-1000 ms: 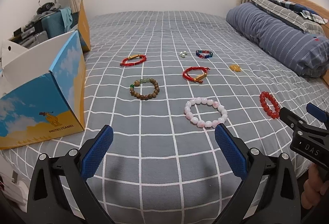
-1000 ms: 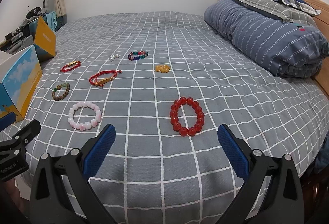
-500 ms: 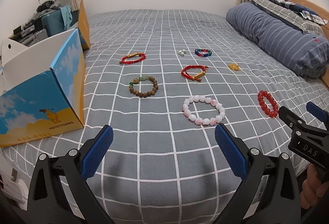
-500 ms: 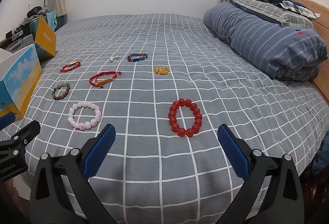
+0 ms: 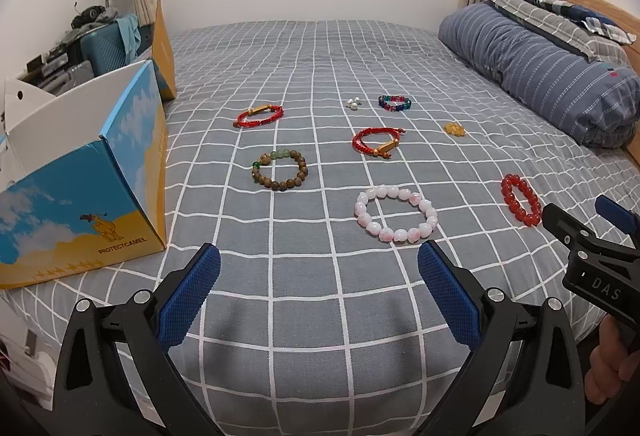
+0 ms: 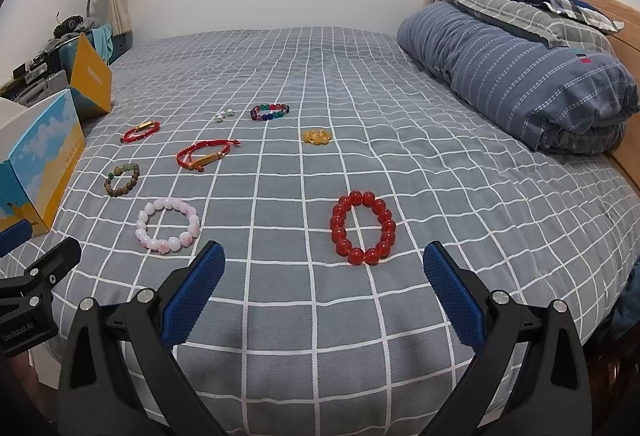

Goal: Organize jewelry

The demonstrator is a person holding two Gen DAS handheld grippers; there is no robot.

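Both your grippers hang spread wide and empty over the near edge of the grey checked bedspread [image 5: 320, 316]. Your left gripper [image 5: 318, 296] points at the pale pink round-bead bracelet [image 5: 395, 213], which lies flat just ahead of its fingertips, close to that near edge. Your right gripper [image 6: 324, 294] lines up on the glossy red round-bead bracelet [image 6: 363, 228], also near the front edge, further toward the pillow side.

Further in lie the brown wooden-bead bracelet with green beads [image 5: 279, 169], two red woven cord bracelets with gold tubes [image 5: 376, 141] [image 5: 259, 115], a multicoloured glass-bead bracelet [image 5: 395, 103], small silver beads [image 5: 354, 103] and an amber-yellow trinket [image 5: 455, 129]. The open blue-and-yellow cardboard box [image 5: 80, 203] sits at the left edge, the likely destination.

These bead loops look light but slick and floppy. I'd pinch across one side of the ring, one pad inside and one outside; the soft bedding should give under the tips. Squeeze gently, as the beads may roll out.
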